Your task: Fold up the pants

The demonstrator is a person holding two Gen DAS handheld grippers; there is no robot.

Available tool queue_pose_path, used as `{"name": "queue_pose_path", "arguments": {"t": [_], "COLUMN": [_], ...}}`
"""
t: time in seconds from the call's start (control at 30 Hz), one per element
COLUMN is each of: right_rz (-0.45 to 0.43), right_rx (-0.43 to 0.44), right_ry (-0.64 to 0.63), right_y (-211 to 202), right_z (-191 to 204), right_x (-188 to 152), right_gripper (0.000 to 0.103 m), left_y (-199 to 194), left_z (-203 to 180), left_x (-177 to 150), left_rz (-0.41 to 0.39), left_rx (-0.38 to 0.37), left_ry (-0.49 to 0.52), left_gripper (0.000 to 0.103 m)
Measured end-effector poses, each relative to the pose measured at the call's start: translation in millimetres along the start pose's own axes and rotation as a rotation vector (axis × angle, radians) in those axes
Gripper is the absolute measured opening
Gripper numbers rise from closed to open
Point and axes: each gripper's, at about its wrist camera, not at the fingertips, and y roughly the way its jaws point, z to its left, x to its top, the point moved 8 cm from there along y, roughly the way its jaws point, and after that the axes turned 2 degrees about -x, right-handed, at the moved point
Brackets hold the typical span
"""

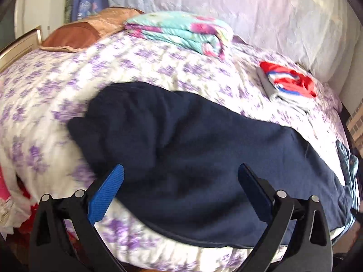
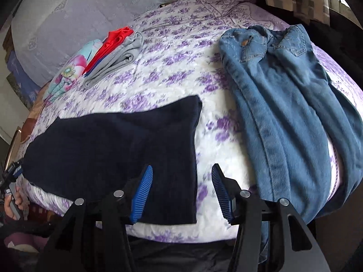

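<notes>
Dark navy pants (image 1: pixel 186 149) lie spread on the bed with the purple-flowered cover (image 1: pixel 68 86); in the right wrist view they (image 2: pixel 109 149) lie at lower left. My left gripper (image 1: pixel 181 176) is open and empty, hovering over the near part of the navy pants. My right gripper (image 2: pixel 181 176) is open and empty, just above the navy pants' right edge near the bed's front. Blue jeans (image 2: pixel 290 104) lie flat to the right, hanging over the bed's edge. The left gripper (image 2: pixel 13 174) shows at the far left of the right wrist view.
A folded red, white and grey stack (image 1: pixel 288 83) sits at the back, also in the right wrist view (image 2: pixel 115 52). A folded turquoise floral blanket (image 1: pixel 181 31) and brown pillows (image 1: pixel 74 36) lie at the head. A pale curtain (image 1: pixel 249 11) hangs behind.
</notes>
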Motion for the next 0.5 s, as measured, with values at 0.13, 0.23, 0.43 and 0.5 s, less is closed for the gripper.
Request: {"name": "queue_pose_path", "arguments": {"t": [0.13, 0.23, 0.43, 0.5], "right_rz": [-0.056, -0.106, -0.019, -0.096], "right_rx": [0.021, 0.044, 0.015, 0.058], "right_ry": [0.0, -0.054, 0.027, 0.045], "right_y": [-9.6, -31.4, -6.1, -20.6], "right_z": [8.7, 23.0, 0.8, 6.8], "right_x": [-4.7, 3.4, -17.6, -8.1], "right_gripper": [0.004, 0.003, 0.007, 0.007], "left_y": [22.7, 47.2, 9.4, 4.0], "left_z": [43.6, 79.6, 80.2, 72.2], "left_x": [-2.7, 0.1, 16.2, 14.0], "left_rz": [0.054, 0.088, 0.021, 0.041], "left_rx": [0.075, 0.152, 0.021, -0.017], "left_ry": [-0.115, -0.165, -0.265, -0.262], "left_gripper": [0.098, 0.098, 0.097, 0.097]}}
